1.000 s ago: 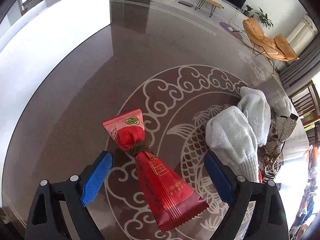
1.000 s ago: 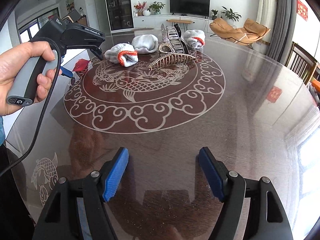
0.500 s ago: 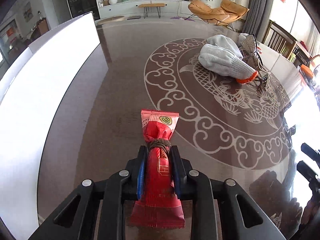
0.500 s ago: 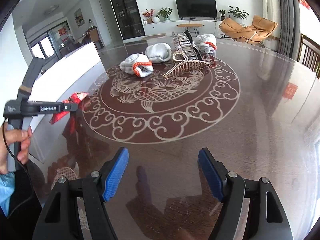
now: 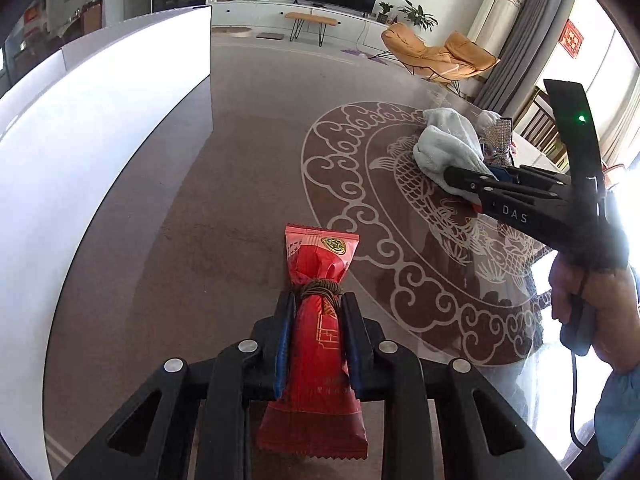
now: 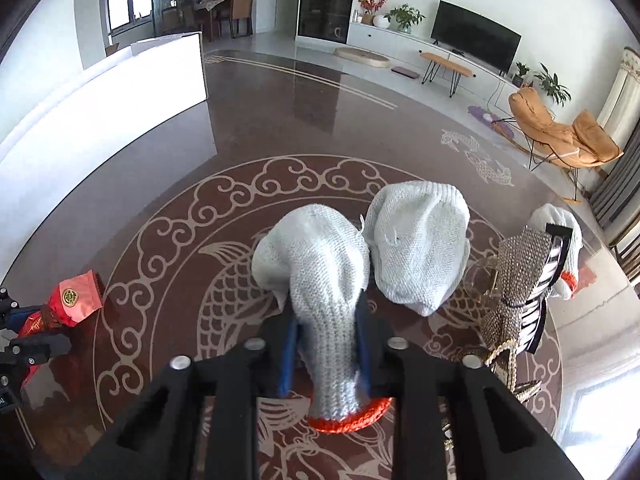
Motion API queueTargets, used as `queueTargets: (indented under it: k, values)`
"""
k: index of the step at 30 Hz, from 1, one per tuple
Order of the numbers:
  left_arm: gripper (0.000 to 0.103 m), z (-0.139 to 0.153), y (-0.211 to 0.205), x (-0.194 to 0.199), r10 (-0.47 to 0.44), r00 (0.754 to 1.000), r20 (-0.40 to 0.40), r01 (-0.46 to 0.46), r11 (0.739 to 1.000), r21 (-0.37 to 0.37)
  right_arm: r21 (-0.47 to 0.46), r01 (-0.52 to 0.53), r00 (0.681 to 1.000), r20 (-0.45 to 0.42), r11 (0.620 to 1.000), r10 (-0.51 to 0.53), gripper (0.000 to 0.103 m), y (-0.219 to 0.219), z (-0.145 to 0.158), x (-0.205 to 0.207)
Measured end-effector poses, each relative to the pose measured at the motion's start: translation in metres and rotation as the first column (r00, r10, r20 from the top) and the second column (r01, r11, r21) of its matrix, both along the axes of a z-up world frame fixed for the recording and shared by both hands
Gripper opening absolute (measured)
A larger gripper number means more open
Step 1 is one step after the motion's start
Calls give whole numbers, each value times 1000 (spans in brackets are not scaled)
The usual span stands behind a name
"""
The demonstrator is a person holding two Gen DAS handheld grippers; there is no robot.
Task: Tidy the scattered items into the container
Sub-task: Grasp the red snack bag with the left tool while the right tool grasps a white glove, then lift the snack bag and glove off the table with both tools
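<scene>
So the left gripper [image 5: 316, 320] is clamped down tight on a red snack packet [image 5: 316, 340], pads squeezing it just below the brown cord tied around its neck. The crimped top with the little gold seal sticks out forward toward 12 o'clock, and the wide bottom end hangs back toward the camera. From the right wrist view you can spot the same packet way over at 9 o'clock, poking out of the other tool.

The right gripper [image 6: 326, 344] is closed on a white knit glove [image 6: 316, 276], fingers pinching the wrist part, with the orange cuff bunched up close to the camera and the palm end flopped forward on the table. A second white glove [image 6: 420, 248] sits right against it at about 1 o'clock. Further out at 3 o'clock there's a rhinestone hair claw clip [image 6: 520, 276] next to a black-and-white striped clip [image 6: 548, 280], and a third glove [image 6: 560, 248] with an orange cuff behind them.

The surface is a glossy dark brown table [image 6: 248, 132] with a pale cloud-scroll ring and a fish design in the middle. A long white container [image 5: 80, 140] runs along the table's edge at roughly 10 o'clock in the left wrist view.

The room behind is a living room: flat TV [image 6: 476, 40] on a white cabinet, potted plants, and an orange lounge chair [image 6: 560, 136] at 2 o'clock.
</scene>
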State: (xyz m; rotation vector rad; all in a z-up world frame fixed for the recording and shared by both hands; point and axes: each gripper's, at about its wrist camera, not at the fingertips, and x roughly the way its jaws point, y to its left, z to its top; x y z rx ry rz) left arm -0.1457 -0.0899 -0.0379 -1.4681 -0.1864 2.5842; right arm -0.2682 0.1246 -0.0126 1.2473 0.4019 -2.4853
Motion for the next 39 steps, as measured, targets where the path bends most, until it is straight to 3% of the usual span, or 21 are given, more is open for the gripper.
queueTargets:
  k: [3,7,11,13,14,16,17,18,20,24,28,31,34,39]
  values:
    - [23,1,7,1,-11,1000,-8,11,999,-32,-25,4,1000,6,1000,-4,25,13,0,35]
    - [23,2,22,16,-63,998,0,63,996,-60,-33,17,1000,0,999,-17,25,60,0,129]
    - [24,2,56,34,-172,985,21,173,984,-44,-42,131,991,-13,990,-132,25,129,0,222]
    - [24,2,74,43,-219,975,22,219,975,-20,-114,192,981,-3,975,-193,30,160,3,243]
    - [27,3,82,47,-226,974,19,226,974,-20,-156,219,975,3,963,-221,31,174,4,248]
    - [31,4,91,52,-217,976,12,217,976,-27,-210,260,965,23,943,-261,50,195,6,251]
    - [39,4,92,54,-214,977,10,214,977,-25,-234,271,962,20,934,-274,64,202,8,253]
    - [46,5,92,57,-216,976,6,216,976,-19,-261,263,963,14,929,-269,67,208,12,253]
    - [74,5,90,64,-213,977,6,213,976,-36,-277,235,970,9,932,-242,67,210,16,251]
    - [76,3,83,67,-214,977,4,214,973,-87,-181,160,986,-8,970,-164,68,190,14,243]
    - [79,0,91,61,-225,974,-7,222,965,-140,-72,162,987,10,984,-162,68,176,-7,233]
    - [91,-4,102,59,-249,968,-13,241,949,-205,-98,198,980,9,975,-199,70,182,-10,231]
    - [103,-8,104,57,-239,971,4,235,952,-195,-103,215,976,6,971,-216,71,185,-10,230]
    - [103,-9,102,62,-211,977,-21,204,960,-190,-99,222,975,7,970,-222,73,185,-10,228]
